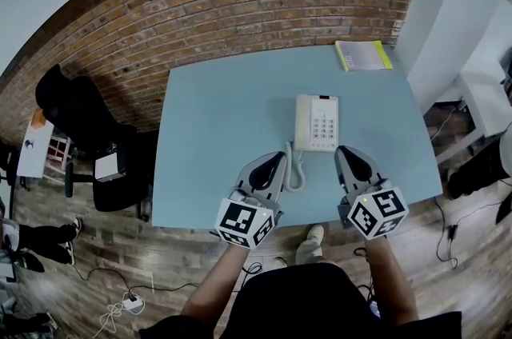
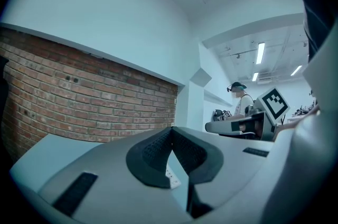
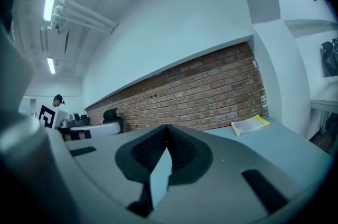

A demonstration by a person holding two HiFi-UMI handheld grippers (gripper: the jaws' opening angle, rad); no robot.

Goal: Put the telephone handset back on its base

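Both your left tongs (image 1: pixel 276 161) and right tongs (image 1: pixel 346 153) hover at the near edge of the worktop (image 1: pixel 216 129) in the head view, handset (image 1: pixel 302 121) seated on its base (image 1: pixel 324 124) between them. Left gripper view: tips pressed together, empty. Right gripper view: likewise.

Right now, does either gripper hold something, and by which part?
Nothing is held: the left gripper and the right gripper both have their jaws together, with nothing between them.
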